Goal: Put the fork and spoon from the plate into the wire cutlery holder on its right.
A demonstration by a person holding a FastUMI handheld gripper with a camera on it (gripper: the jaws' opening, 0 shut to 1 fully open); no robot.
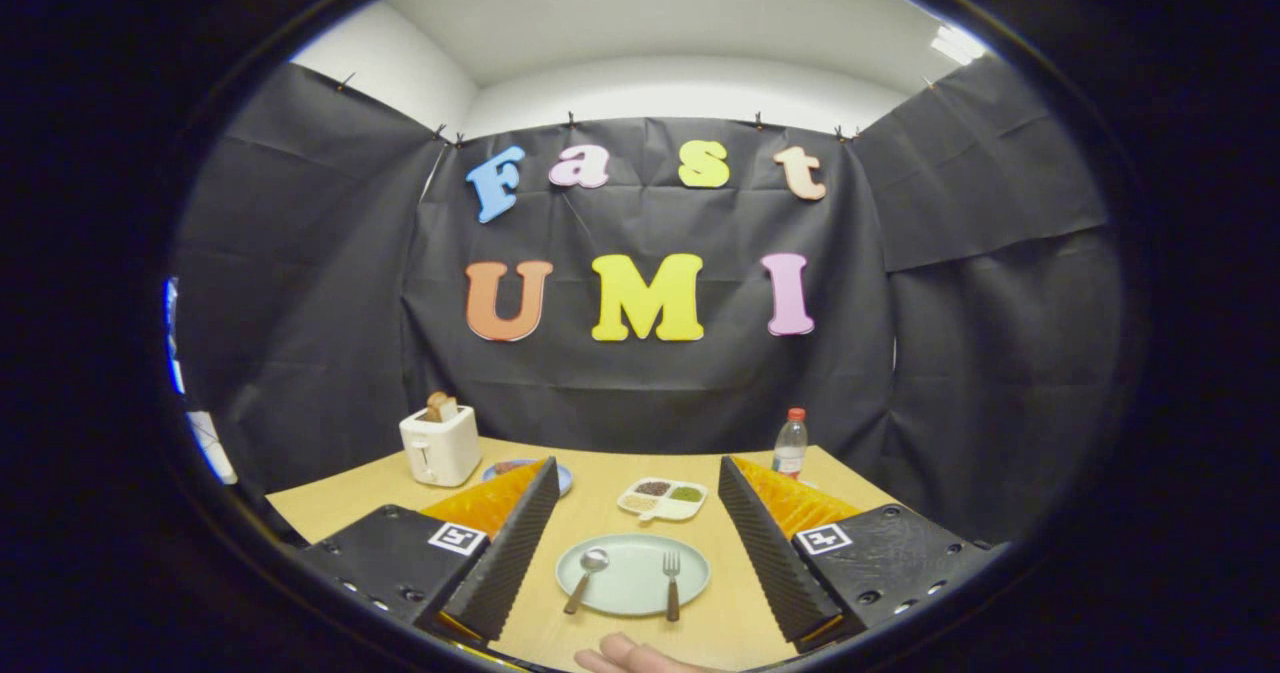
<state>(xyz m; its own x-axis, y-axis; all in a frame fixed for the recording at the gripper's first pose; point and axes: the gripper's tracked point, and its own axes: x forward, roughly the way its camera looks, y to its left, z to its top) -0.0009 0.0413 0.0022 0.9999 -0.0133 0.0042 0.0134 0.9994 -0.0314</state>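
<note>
In the gripper view, your hand-held gripper is spread wide with nothing between its ribbed black fingers, hanging above the near part of the light wooden table. The pale green round plate lies straight ahead, between the two fingers. On it, the metal spoon with a dark handle lies to the left, bowl far, handle slanting near and left. The matching dark-handled fork lies to the right, tines far, handle pointing almost straight back at you. Both long axes run roughly along the fingers.

Containers: a white divided dish beyond the plate holds three kinds of grains; a white toaster far left holds bread; a clear water bottle stands far right.
</note>
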